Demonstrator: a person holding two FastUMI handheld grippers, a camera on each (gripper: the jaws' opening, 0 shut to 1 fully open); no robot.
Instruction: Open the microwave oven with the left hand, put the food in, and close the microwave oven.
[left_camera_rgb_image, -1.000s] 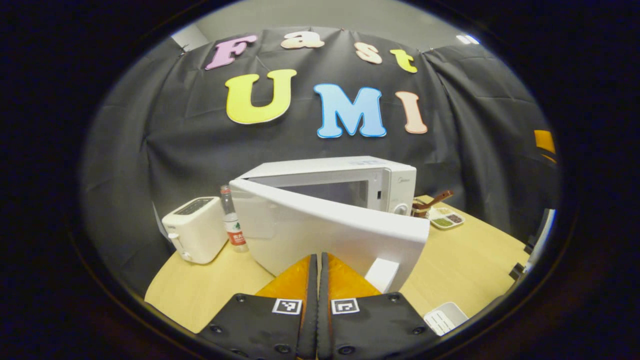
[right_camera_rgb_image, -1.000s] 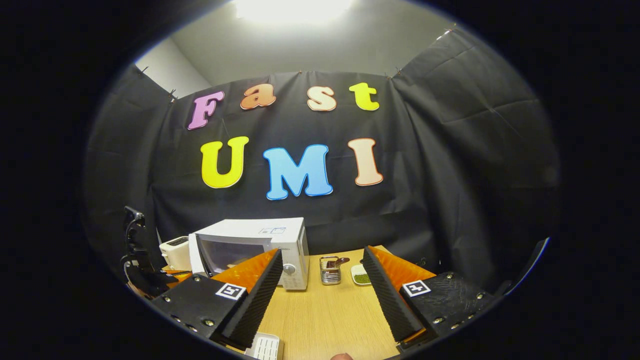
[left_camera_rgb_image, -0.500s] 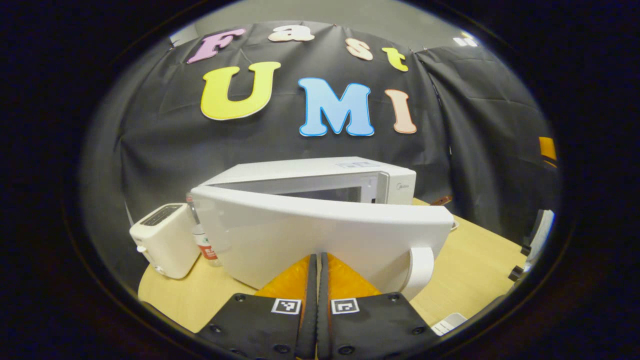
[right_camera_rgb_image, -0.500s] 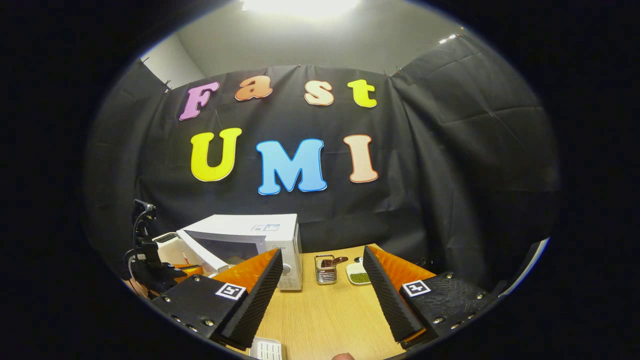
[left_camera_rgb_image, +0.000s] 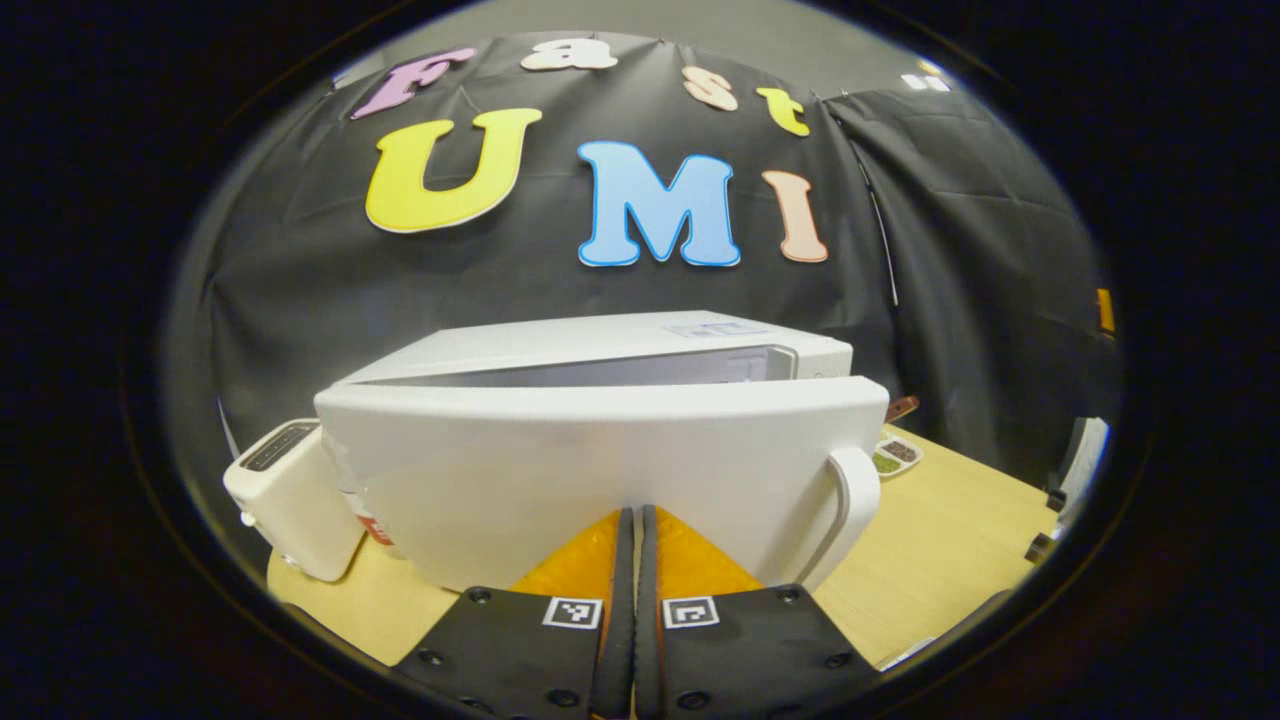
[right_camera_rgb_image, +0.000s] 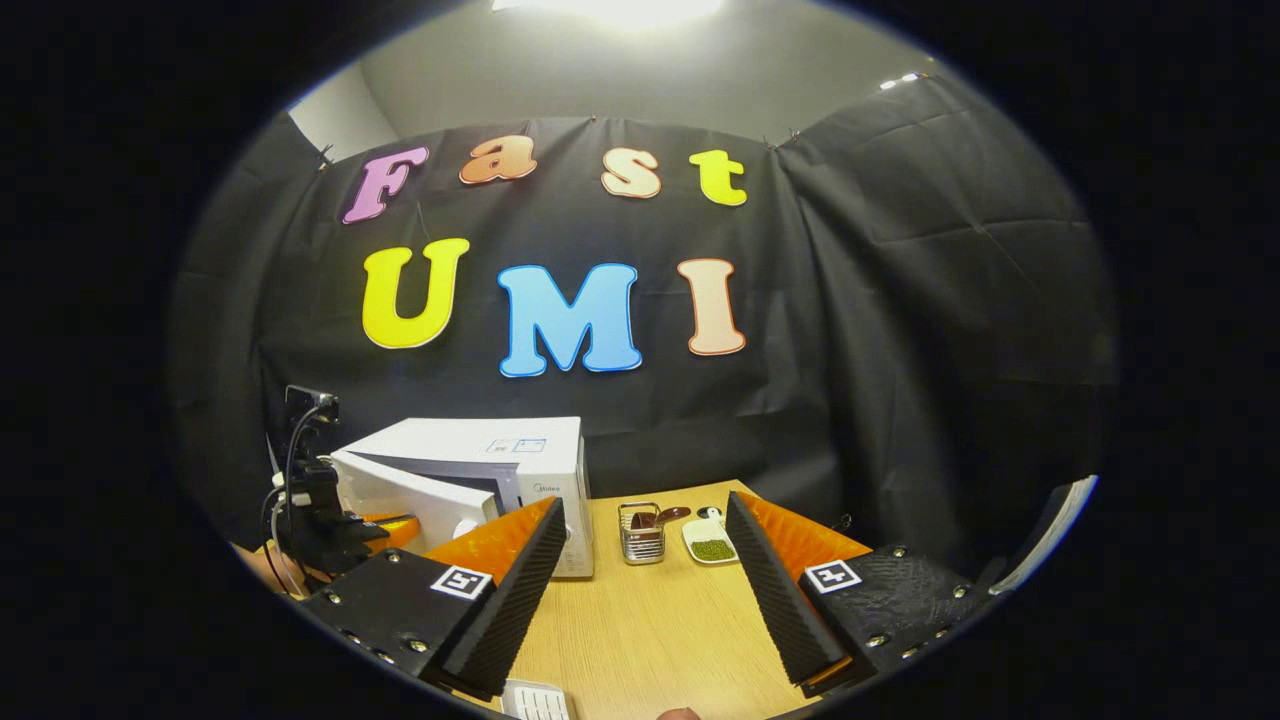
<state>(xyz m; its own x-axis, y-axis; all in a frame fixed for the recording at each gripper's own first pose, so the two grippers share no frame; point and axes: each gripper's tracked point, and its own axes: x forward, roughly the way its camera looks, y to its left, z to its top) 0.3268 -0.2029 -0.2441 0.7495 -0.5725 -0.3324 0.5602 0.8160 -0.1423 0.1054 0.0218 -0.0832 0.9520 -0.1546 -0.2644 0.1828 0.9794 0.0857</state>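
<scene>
One microwave oven stands at the worktop's back edge, long axis running along that edge, front facing the near edge. Its door is ajar, swung partway out on the left hinge, curved handle at the free right end. Left hand-held gripper: fingers pressed together, tips against the door's outer face. Right hand-held gripper: fingers spread, nothing between them, over the bare worktop. One toaster stands left of the oven. One wire caddy and one sectioned dish sit to its right.
</scene>
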